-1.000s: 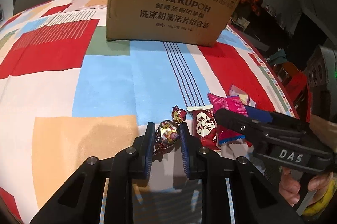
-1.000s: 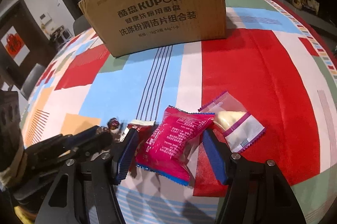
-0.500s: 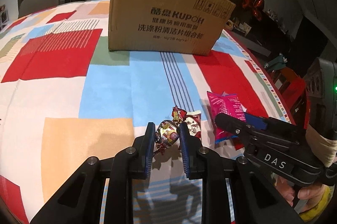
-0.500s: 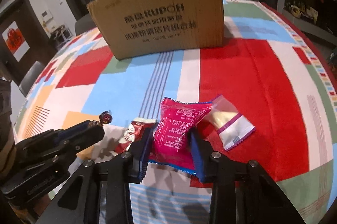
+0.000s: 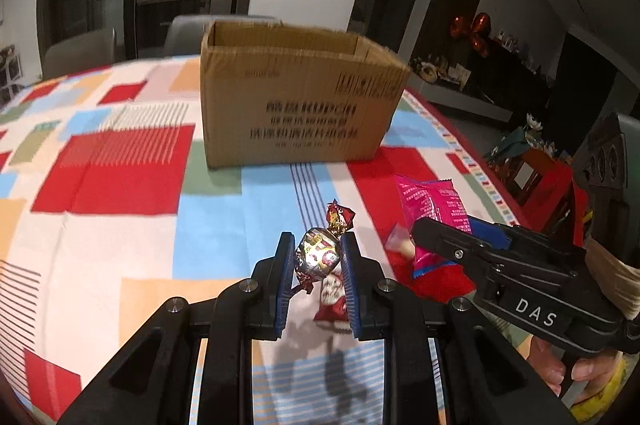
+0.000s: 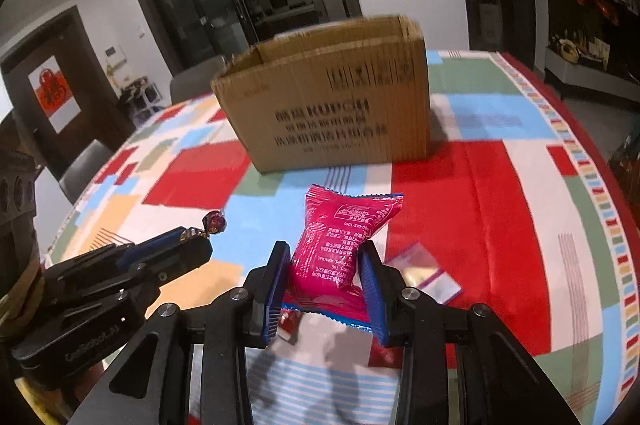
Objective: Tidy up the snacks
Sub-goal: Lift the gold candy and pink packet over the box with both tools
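Open cardboard box (image 5: 296,113) stands at far centre of bench (image 5: 120,245); nearer, wrapped candy (image 5: 318,257) sits left of snack packet (image 6: 340,245), with clear-wrapped snack (image 6: 424,277) on bench right of packet.

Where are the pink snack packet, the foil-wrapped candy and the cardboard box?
pink snack packet (image 6: 340,245), right wrist view, middle of its printed face.
foil-wrapped candy (image 5: 318,257), left wrist view, its round body.
cardboard box (image 5: 296,113), left wrist view, its front wall.
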The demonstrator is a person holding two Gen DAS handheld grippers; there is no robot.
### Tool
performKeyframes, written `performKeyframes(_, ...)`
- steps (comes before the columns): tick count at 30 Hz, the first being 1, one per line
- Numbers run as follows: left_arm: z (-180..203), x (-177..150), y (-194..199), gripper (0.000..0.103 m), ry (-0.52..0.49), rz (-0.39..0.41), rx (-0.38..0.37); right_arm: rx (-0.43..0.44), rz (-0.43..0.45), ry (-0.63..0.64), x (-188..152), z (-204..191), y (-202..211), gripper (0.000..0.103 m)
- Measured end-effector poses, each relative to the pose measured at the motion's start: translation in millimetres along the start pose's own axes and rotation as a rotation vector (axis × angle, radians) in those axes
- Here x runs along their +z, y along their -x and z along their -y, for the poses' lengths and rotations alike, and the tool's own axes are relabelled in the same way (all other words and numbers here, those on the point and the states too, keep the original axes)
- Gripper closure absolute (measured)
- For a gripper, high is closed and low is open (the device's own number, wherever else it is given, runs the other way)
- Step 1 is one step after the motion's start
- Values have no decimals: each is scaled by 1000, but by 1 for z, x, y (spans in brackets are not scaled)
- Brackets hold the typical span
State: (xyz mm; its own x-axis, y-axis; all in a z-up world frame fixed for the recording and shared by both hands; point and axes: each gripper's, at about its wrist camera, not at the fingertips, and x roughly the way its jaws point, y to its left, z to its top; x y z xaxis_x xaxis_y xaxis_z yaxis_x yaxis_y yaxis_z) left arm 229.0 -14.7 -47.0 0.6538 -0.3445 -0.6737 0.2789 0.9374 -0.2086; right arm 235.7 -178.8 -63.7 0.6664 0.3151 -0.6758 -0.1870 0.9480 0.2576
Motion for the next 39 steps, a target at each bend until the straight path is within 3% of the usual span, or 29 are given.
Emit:
performKeyframes(19, 20, 77, 43, 80, -83, 185, 36, 49, 195, 69, 68, -8, 50, 67)
performKeyframes(29, 23, 107, 42, 80, -96, 220, 39, 62, 243, 97, 100, -12, 57, 67)
performKeyframes(39, 15, 141, 20, 80, -82, 196, 26, 61, 242, 106, 132, -11, 41, 67)
